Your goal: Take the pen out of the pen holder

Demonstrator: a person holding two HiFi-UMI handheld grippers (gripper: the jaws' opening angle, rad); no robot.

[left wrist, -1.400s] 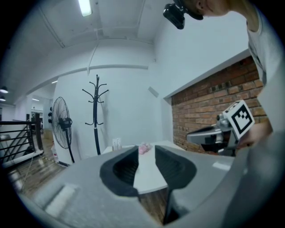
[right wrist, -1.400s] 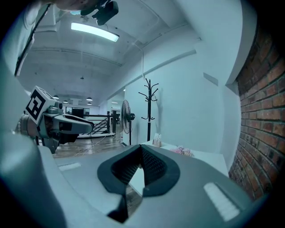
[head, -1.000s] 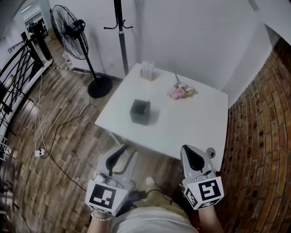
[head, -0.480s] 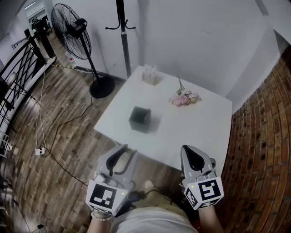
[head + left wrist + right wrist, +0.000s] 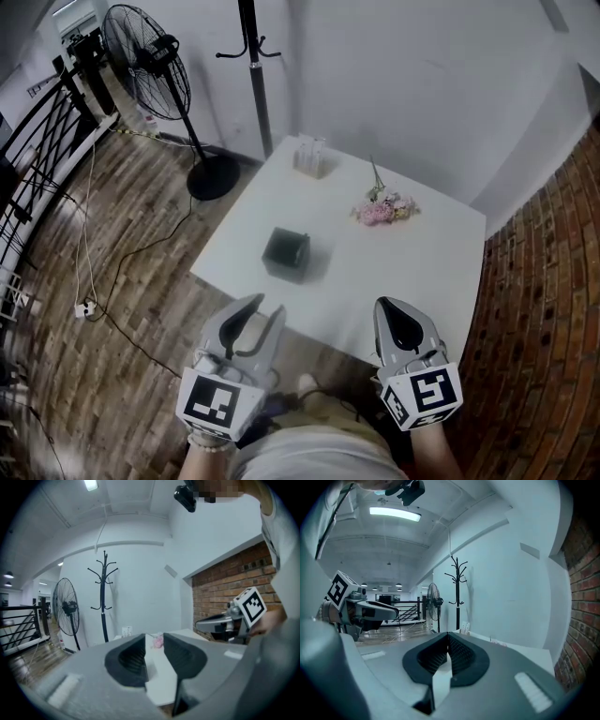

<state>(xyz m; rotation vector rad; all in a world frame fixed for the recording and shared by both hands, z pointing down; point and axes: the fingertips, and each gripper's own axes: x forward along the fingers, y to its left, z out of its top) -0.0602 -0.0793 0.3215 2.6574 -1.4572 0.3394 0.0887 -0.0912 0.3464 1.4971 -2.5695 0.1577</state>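
The pen holder (image 5: 287, 254), a dark, square, open-topped container, stands upright on the white surface (image 5: 412, 281), toward its near left part. The pen cannot be made out in the head view, where the inside of the pen holder shows only as a dark patch.

A small bunch of pink flowers (image 5: 382, 210) is laid flat on the surface beyond the pen holder and to its right, well apart from it. A small pale container (image 5: 310, 156) with light upright items is placed beyond the pen holder, at the far edge of the surface.

The left tool (image 5: 265, 306) is held on the near side of the pen holder, close to the near edge of the surface and apart from the pen holder. Its jaws are released. A clear gap is shown between them in the left gripper view, and only the surface and the flowers are seen through it. Nothing is grasped.

The right tool (image 5: 392, 306) is held nearer than the pen holder and to its right, over the near edge of the surface as seen in the head view. Its jaws are clenched. In the right gripper view the ribbed pads are brought together at the tips, with nothing between them.

A standing fan (image 5: 145, 52) and a dark coat stand (image 5: 253, 56) are located beyond the pen holder and to its left, by the white wall. A cable (image 5: 141, 253) is run over the wooden floor (image 5: 84, 375) left of the pen holder. Brickwork (image 5: 544, 309) is seen far to its right.
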